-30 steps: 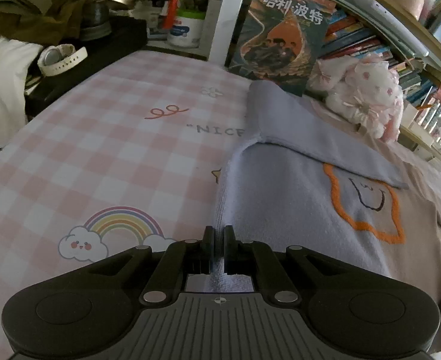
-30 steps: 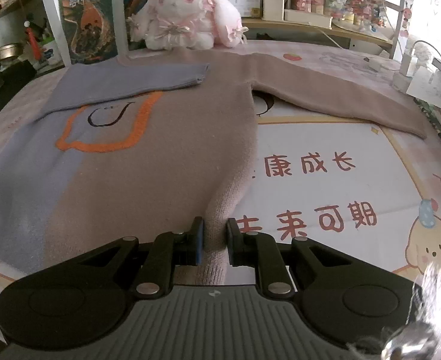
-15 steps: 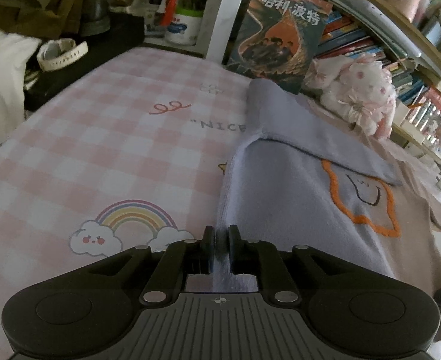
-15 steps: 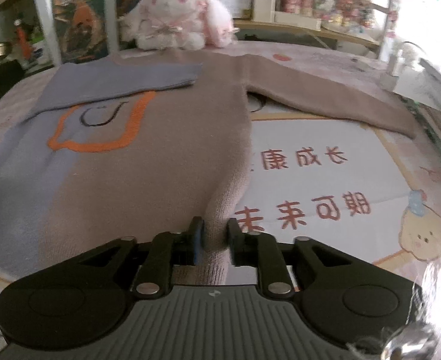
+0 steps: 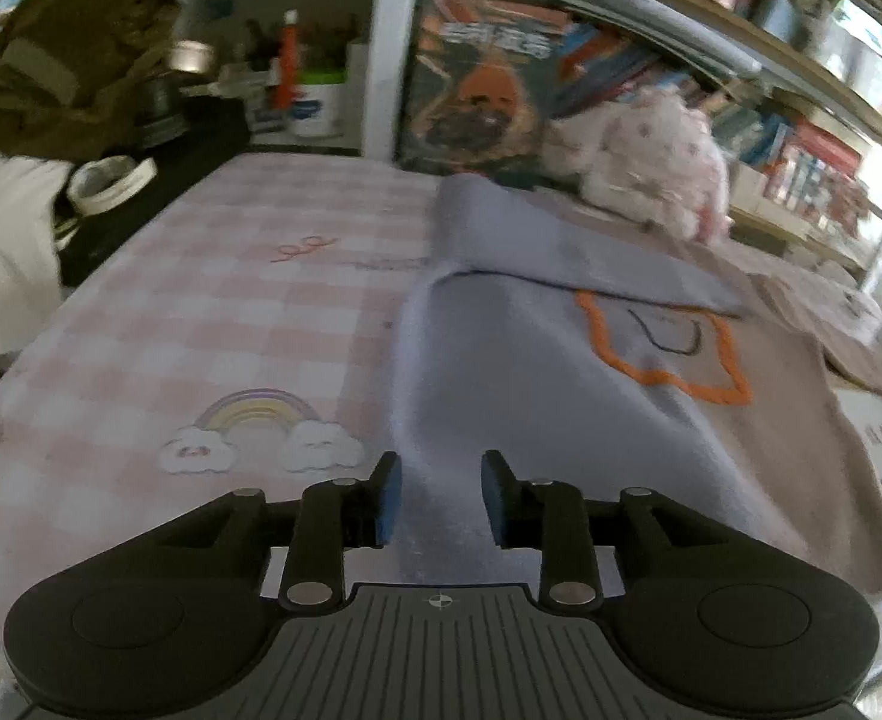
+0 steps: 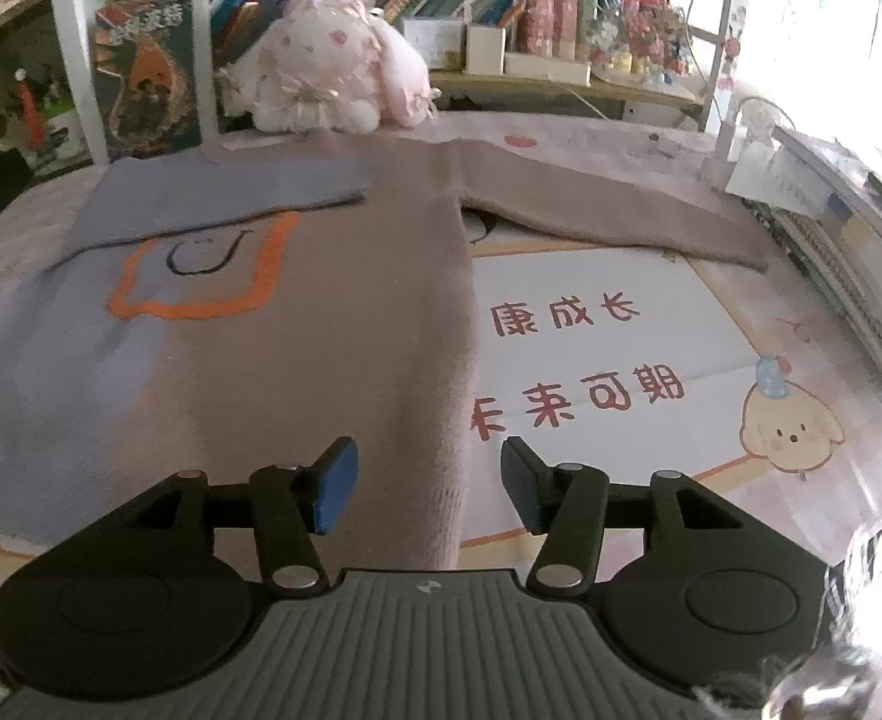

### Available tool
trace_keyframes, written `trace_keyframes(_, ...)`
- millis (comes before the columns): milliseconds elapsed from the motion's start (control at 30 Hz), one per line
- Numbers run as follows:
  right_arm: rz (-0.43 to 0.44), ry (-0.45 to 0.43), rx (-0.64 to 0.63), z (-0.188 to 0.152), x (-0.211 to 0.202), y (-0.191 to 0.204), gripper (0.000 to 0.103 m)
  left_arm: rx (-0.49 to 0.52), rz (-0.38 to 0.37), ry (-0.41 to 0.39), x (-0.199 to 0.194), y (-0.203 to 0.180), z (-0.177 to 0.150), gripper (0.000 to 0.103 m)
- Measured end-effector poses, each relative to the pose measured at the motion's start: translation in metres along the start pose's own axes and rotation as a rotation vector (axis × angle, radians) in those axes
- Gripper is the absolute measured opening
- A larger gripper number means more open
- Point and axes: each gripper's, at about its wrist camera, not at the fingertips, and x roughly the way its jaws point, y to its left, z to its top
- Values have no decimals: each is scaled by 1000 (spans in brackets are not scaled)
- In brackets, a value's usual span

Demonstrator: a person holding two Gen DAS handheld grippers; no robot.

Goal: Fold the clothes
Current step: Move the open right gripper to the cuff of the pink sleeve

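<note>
The sweater (image 6: pixel 297 348) lies flat on the table cover (image 6: pixel 591 360), filling the left and middle of the right wrist view, its lilac sleeve (image 6: pixel 225 192) folded across the chest and its brown sleeve (image 6: pixel 609 216) spread toward the upper right. Half a second ago both tongs pinched the hem; now my left gripper (image 5: pixel 439 495) and right gripper (image 6: pixel 428 489) stand open, with cloth between the jaws but not held. I judge the hem is released, and the brown sleeve comes next.
</note>
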Motion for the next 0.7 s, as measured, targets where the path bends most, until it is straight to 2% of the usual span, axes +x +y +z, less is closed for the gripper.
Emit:
trace_keyframes(133,-22,-4,-24,-4,-7,2,52,18,-35,-7,2,-7,0,35)
trace_keyframes(300,-47,5,19,-8,-11,-6,53,30,-58,12,6,-14,-2,36)
trace_keyframes(333,-51,8,30,-9,-11,-8,53,34,-59,11,6,-15,-2,38)
trace_keyframes(367,-54,11,40,-9,-10,-10,53,39,-59,10,6,-15,-1,47)
trace_keyframes(433,-58,15,55,-9,-9,-13,53,44,-57,1,5,-17,-1,57)
trace_keyframes(700,-60,17,80,-1,0,-26,58,26,-28,10,12,-25,4,67)
